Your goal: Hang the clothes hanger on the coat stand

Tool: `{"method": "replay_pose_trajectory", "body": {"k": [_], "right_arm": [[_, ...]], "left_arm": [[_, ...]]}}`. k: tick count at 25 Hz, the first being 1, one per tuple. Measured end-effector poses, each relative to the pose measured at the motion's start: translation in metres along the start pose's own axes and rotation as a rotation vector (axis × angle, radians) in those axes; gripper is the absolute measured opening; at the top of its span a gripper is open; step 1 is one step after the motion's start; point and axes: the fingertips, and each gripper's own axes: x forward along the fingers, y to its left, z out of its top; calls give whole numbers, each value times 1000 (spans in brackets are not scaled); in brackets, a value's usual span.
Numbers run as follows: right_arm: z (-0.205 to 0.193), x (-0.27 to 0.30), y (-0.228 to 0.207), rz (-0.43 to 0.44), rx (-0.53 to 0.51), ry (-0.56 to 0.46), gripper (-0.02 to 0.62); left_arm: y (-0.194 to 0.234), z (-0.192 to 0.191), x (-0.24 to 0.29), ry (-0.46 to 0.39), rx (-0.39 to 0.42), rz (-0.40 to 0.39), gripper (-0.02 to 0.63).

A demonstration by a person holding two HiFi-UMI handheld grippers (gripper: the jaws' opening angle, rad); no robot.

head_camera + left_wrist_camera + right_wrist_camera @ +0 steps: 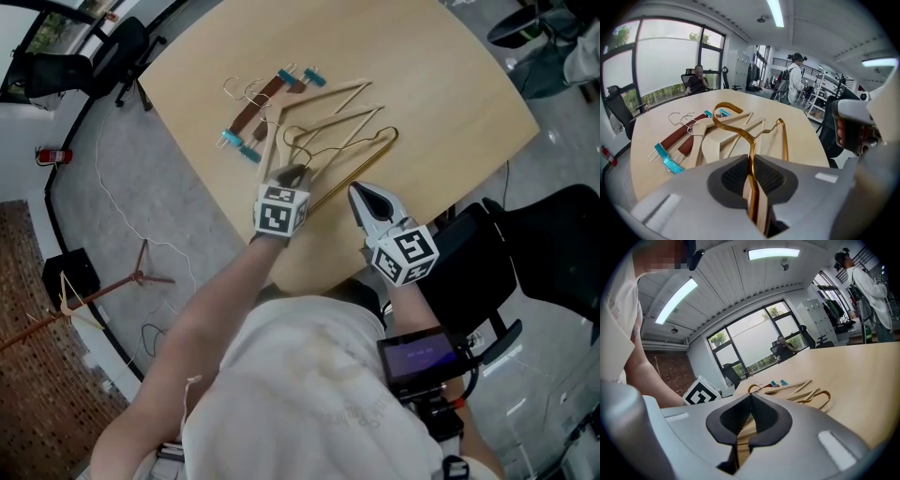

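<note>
A gold wire hanger (361, 167) lies on the pale wooden table (441, 84) near its front edge. My left gripper (293, 174) is shut on the neck of this gold hanger (740, 131), just below the hook; the wire runs pinched between the dark pads (736, 176). My right gripper (360, 191) hovers just right of the hanger's lower bar, shut with nothing in it. In the right gripper view the tips of the right gripper (749, 399) meet, and the gold hanger (825, 397) lies ahead. The wooden coat stand (112, 289) stands on the floor at the far left.
Two pale wooden hangers (328, 108) and brown clip hangers with teal clips (255, 105) lie beyond the gold one. A black office chair (553, 244) stands at the right. A cable trails over the grey floor (122, 202). People are seated and standing in the room's background.
</note>
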Motion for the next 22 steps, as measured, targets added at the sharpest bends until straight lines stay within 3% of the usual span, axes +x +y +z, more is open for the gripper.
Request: {"method": "replay_pose_trajectory", "body": {"k": [9,14,18,22], "right_arm": [[21,2,21,73,-55,-26,15],[37,12,61,146,-103,-26,14],[43,46,107,224,-166,-24,14],[36,72,155,284,-204,-4,14]], "left_arm": [[1,19,-51,-133,79,73,29],[25,19,-100,-188,49,156,29],[68,13,-146,-247,12,229,29],[102,-20,-185,-269,-61,276,31]]}}
